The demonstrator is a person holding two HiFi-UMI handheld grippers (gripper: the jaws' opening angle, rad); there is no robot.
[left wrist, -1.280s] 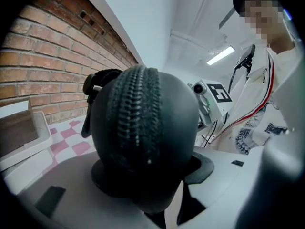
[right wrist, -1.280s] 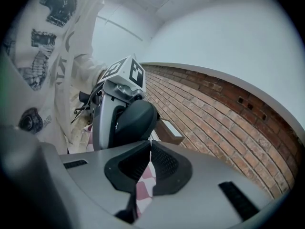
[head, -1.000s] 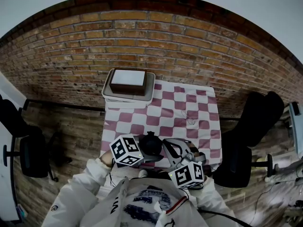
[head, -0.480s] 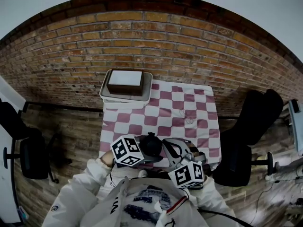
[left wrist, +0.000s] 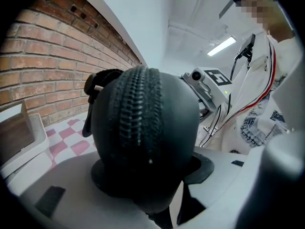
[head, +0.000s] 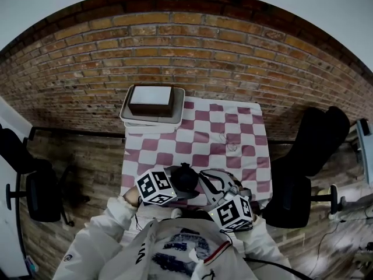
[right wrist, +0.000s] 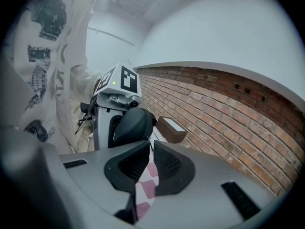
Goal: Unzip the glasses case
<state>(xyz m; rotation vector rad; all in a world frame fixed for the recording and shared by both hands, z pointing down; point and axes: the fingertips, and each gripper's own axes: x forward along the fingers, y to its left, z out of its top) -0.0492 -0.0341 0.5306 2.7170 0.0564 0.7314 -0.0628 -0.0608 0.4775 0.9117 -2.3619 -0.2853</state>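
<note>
Head view, lower centre: the black glasses case (head: 185, 178) is held off the checked tablecloth (head: 221, 139), between the two grippers and close to the person's chest.

Change over the last second: the marker cube (head: 233, 212) of the right gripper (right wrist: 151, 149) has rolled slightly, while the case has kept its place. In the left gripper view the zipper teeth (left wrist: 136, 113) across the case's rounded end still mesh, so the unzipping appears to be barely begun. The roll reads as the start of a pull.

Pose: the left gripper (left wrist: 151, 173) clamps the case end-on, with one pad on each side, and serves as the anchor. The right gripper approaches from the lower right, its jaws drawn to a narrow slit. Their tips meet on what appears to be the zipper pull (right wrist: 150, 137). Both grippers slope gently downward.
</note>
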